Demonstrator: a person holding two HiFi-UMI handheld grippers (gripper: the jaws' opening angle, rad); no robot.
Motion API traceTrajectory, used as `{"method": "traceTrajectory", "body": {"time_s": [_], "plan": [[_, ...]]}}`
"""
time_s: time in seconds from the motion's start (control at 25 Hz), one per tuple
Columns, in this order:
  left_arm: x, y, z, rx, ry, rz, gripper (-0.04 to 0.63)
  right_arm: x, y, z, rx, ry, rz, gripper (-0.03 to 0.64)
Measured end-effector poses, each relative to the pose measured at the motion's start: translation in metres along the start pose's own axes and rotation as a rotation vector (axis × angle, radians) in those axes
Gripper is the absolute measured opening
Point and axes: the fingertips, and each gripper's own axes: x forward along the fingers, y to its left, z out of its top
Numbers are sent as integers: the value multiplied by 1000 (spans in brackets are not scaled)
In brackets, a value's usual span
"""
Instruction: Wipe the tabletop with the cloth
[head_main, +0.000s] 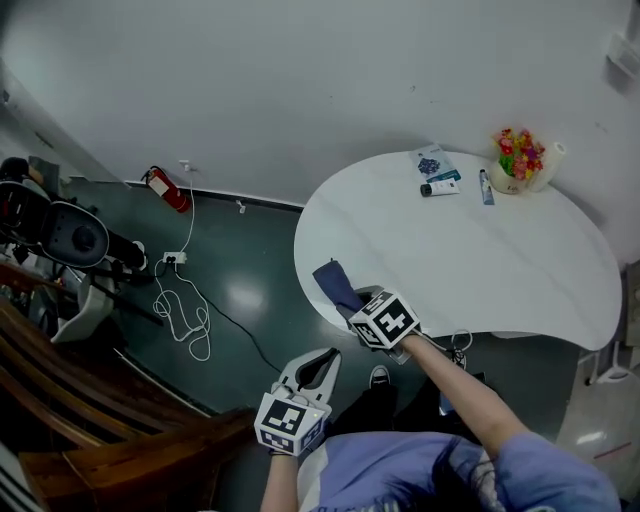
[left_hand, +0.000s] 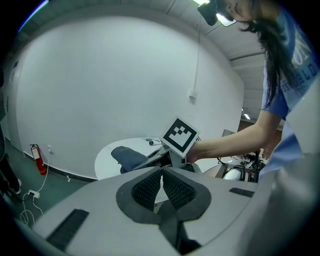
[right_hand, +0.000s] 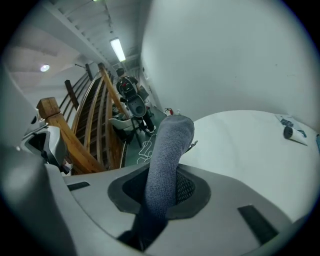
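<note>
A dark blue-grey cloth (head_main: 336, 285) stands up from my right gripper (head_main: 358, 303), which is shut on it at the near left edge of the white oval tabletop (head_main: 500, 260). In the right gripper view the cloth (right_hand: 167, 155) rises between the jaws and curls over above the tabletop (right_hand: 250, 150). My left gripper (head_main: 318, 368) hangs below the table edge over the floor, shut and holding nothing; its pads (left_hand: 150, 189) meet in the left gripper view, where the cloth (left_hand: 129, 157) and the right gripper (left_hand: 165, 157) show beyond them.
At the table's far side lie a leaflet (head_main: 434, 162), a small dark tube (head_main: 438, 188), a blue pen-like stick (head_main: 485, 186) and a flower pot (head_main: 517, 160). A fire extinguisher (head_main: 168, 189) and white cables (head_main: 182, 310) lie on the green floor. Wooden rails (head_main: 90, 400) run at left.
</note>
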Motion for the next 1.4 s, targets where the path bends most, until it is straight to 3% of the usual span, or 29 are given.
{"method": "traceTrajectory", "body": {"time_s": [0.24,0.6,1.0,1.4], "plan": [[3,2,-4,-8,6,-1,17,27,20,-37,-15,97,42,78],[46,-21,14,41,12,-98,17,-16,-61,-81,116,112,-103,78],[114,-89,45,123,38,-227,17,-128,-174,-142,319,37,-292,78],[198,-201,80,197,49,-374,17,-282,-277,-226,491,-26,-486,78]]}}
